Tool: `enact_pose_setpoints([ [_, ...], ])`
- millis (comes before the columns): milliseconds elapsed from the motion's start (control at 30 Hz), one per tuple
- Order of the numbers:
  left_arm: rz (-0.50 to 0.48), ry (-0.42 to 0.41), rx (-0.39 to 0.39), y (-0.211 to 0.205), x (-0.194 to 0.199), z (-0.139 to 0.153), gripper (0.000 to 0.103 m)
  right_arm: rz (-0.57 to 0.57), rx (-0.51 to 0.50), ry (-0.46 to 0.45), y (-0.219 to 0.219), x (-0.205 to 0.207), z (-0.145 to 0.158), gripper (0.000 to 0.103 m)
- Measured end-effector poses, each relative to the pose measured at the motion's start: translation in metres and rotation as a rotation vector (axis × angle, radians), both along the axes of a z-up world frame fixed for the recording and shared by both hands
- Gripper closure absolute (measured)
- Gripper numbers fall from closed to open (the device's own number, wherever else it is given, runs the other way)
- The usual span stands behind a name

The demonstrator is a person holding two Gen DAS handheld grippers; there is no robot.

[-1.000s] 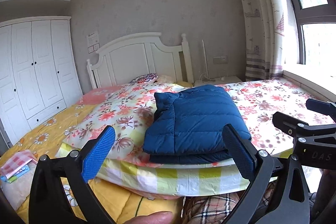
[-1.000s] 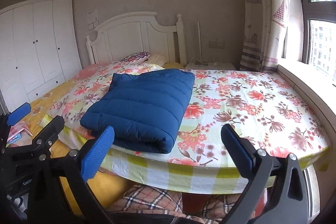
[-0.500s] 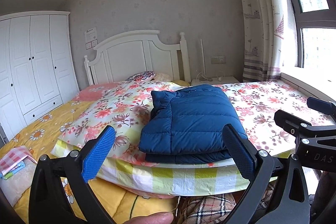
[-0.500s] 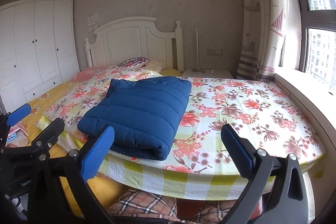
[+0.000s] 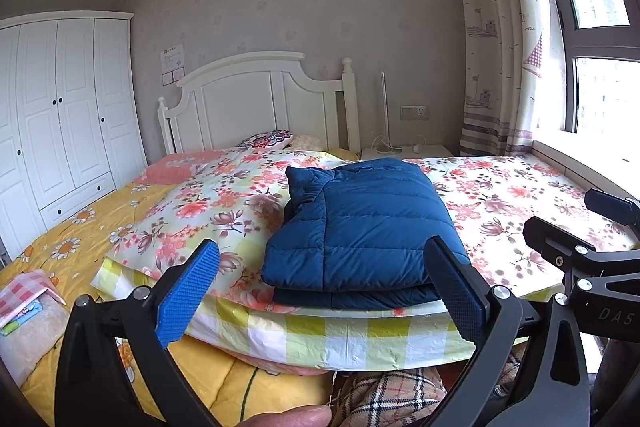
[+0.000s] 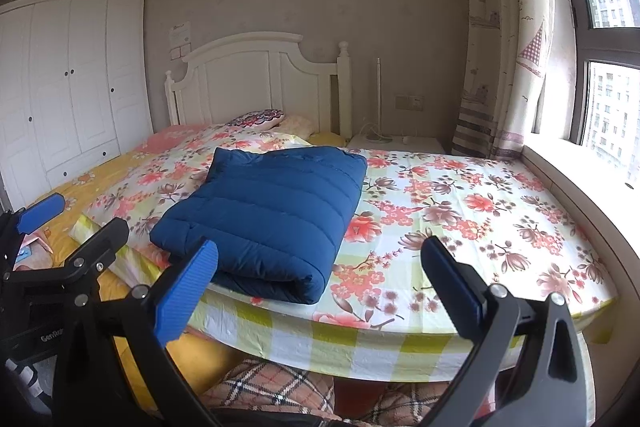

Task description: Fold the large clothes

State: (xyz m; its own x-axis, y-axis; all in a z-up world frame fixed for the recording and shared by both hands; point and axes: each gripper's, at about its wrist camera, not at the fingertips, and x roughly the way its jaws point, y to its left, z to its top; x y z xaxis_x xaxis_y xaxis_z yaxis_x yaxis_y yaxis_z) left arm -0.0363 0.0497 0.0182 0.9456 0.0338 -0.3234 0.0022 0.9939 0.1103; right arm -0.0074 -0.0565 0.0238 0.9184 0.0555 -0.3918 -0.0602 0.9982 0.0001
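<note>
**Folded puffer rests ahead of two empty grippers**

Navy quilted fabric fills the space beyond both sets of jaws: a down jacket (image 5: 362, 227) lies folded into a thick, roughly rectangular bundle on the floral bedspread (image 5: 520, 195), close to the near edge of the bed. From the left gripper (image 5: 320, 285), the bundle sits straight ahead, framed between the two fingers and well clear of them. From the right gripper (image 6: 320, 283), it lies ahead and toward the left finger, its rolled edge just beyond that blue pad (image 6: 184, 295). Both grippers stand spread wide, holding nothing and touching nothing.

By its look, the folding is finished or nearly so; the layers are stacked evenly, with a collar corner poking up at the far left.

The jacket should handle as light, soft and springy. Its filling will likely push the layers apart once pressure lifts, and the smooth shell may slide against itself. A hold on a single layer would probably peel the stack open. The safer grip seems to be across the full thickness at the near folded edge, one gripper toward each side, so the bundle lifts level.

Plaid fabric (image 6: 276, 387) shows below the jaws, under the bed's edge.
</note>
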Motion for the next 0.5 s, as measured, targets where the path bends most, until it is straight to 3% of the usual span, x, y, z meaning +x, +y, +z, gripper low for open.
enact_pose_setpoints([
  [500, -0.003, -0.008, 0.003, 0.0013, -0.0006, 0.0026, 0.005, -0.001, -0.003, -0.008, 0.0009, -0.0009, 0.0017, 0.002],
])
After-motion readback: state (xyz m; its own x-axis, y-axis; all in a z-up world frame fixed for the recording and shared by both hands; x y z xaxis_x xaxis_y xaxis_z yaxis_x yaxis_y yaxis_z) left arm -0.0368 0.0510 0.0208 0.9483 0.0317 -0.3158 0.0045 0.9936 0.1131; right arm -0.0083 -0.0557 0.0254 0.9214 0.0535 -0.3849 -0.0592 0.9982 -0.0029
